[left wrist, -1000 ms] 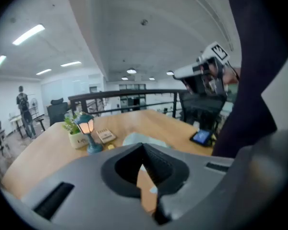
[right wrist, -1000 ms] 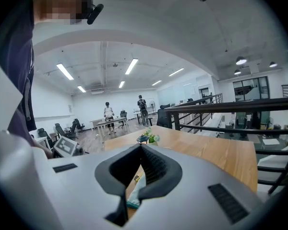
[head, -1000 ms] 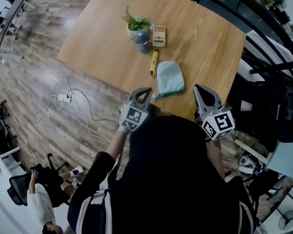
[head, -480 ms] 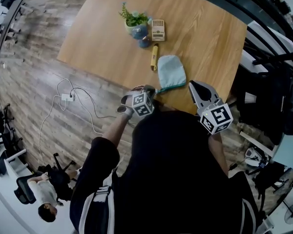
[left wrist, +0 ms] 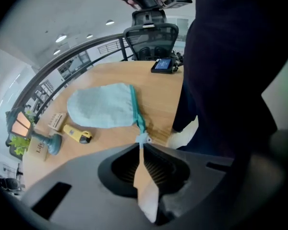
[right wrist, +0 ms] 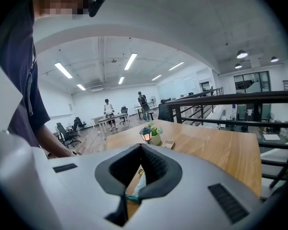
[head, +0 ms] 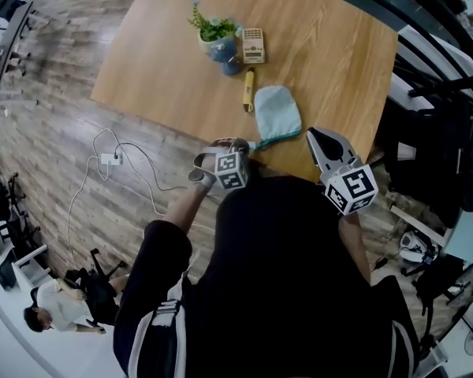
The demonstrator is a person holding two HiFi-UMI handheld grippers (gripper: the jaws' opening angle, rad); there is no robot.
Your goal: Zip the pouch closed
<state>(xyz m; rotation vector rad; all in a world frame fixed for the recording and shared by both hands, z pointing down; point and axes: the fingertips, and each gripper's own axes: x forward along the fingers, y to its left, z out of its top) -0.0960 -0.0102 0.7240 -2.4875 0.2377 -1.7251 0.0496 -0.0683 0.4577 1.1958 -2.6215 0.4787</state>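
A light teal pouch lies flat near the wooden table's front edge. Its teal zipper runs along the side nearest me and ends in a small pale tab. My left gripper points steeply down at that end. Its jaws are shut, and the tips sit right against the tab; whether they pinch it I cannot tell. My right gripper hovers shut and holds nothing, to the right of the pouch and near the table edge. In the right gripper view a bit of the pouch shows below that gripper's tips.
Behind the pouch stand a yellow tool, a blue lamp, a potted plant and a tan box. A black device lies at the table's far side. A cable with a power strip lies on the floor at left; a railing runs along the right.
My left gripper has dropped and rolled, from pointing forward to pointing steeply down at the pouch's zipper end. The right gripper has barely moved.
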